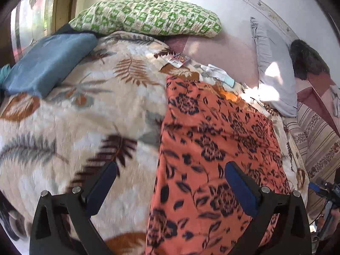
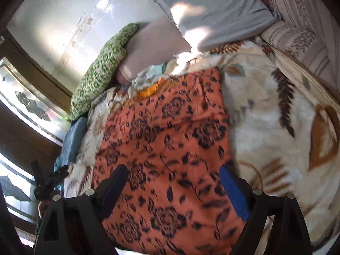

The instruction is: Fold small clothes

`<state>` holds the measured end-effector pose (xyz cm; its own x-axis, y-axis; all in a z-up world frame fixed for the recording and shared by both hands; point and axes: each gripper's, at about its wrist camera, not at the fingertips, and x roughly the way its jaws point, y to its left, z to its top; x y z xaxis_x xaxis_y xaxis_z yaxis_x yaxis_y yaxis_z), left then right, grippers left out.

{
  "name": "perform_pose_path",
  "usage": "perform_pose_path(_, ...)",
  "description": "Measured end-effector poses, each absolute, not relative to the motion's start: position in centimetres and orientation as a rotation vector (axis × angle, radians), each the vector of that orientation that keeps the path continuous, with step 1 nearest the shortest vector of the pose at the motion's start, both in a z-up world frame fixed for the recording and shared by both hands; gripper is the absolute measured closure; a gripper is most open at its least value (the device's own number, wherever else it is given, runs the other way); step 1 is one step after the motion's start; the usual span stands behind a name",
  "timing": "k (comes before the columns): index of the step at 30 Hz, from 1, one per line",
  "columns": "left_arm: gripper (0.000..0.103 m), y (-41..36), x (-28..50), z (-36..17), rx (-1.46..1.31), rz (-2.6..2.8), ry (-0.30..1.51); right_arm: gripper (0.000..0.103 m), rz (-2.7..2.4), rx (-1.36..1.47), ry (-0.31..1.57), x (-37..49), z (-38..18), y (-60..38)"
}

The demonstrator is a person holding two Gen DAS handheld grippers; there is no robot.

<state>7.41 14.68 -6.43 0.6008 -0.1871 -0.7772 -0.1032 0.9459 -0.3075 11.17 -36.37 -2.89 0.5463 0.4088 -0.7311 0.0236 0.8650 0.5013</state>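
An orange garment with a dark flower print (image 1: 212, 144) (image 2: 167, 131) lies spread flat on a cream leaf-pattern blanket (image 1: 85, 110) (image 2: 265, 114). My left gripper (image 1: 171, 165) hovers open above the garment's left edge; one finger is over the blanket, the other over the cloth, and nothing is between the blue pads. My right gripper (image 2: 174, 167) is also open and hangs over the garment's near part, empty. A small heap of white and mint cloth (image 1: 218, 74) (image 2: 153, 72) lies at the garment's far end.
A green checked pillow (image 1: 148, 17) and a grey pillow (image 1: 274, 68) rest against the wall. A folded blue cloth (image 1: 48, 61) sits at the blanket's left. Striped bedding (image 1: 318, 140) borders the right side. A window (image 2: 27, 106) is on the left.
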Motion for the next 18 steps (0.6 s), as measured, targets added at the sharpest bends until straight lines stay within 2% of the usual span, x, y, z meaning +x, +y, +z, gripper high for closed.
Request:
perform_pose_path(4,0.001,14.6,2.6,-9.7,-0.378,-0.069,1.047,0.013,0.206,0.504,1.143,6.2,-8.4,-37.7)
perform_pose_path(9,0.002,15.2,0.8,-12.9,-0.448,-0.014,1.152,0.013,0.164,0.618,1.195,4.3,-13.1,-40.4)
perform_pose_path(18,0.002,14.7,-0.1,-13.1,-0.480,-0.085,1.142,0.013,0.215,0.665,1.152,3.5,-13.4,-40.1)
